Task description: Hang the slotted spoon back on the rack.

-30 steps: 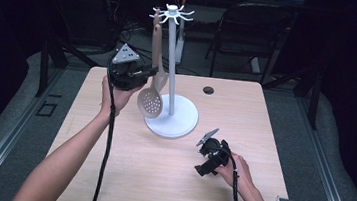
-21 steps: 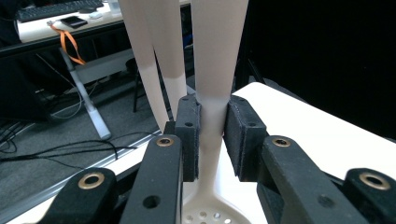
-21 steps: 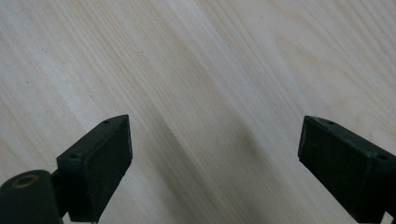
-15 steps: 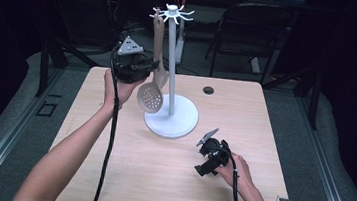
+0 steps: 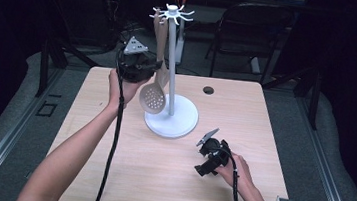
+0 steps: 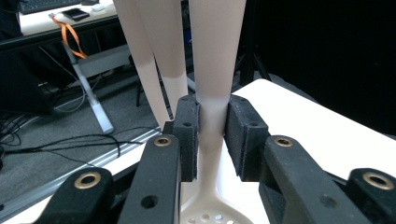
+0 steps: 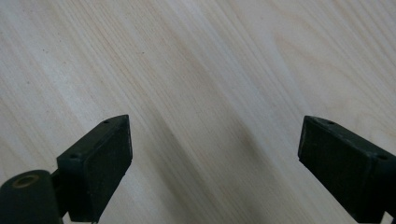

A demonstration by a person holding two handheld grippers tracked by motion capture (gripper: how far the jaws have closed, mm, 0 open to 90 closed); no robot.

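The slotted spoon (image 5: 154, 85) hung from the white rack (image 5: 172, 69), its beige handle running up to one of the hooks at the top and its perforated bowl low, just left of the rack's pole and above the round base. In the left gripper view the handle (image 6: 212, 93) passed straight up between the two black jaws, and both pads pressed against it from either side, so the left gripper (image 5: 152, 70) was clenched on the slotted spoon at the narrow part of the handle just above the bowl (whose holes showed at the bottom edge of that view). The jaws reached in from the left of the rack, with the person's left hand (image 5: 122, 87) beneath the gripper body, raised above the far left part of the counter (image 5: 245, 112).

The right gripper (image 5: 205, 137) lay well apart from the rack, on the near right part of the counter, held by the person's right hand (image 5: 237, 169). Its jaws stood released and wide, with bare pale wood between them in the right gripper view.

A small dark hole (image 5: 208, 90) sat in the counter to the far right of the rack's base.
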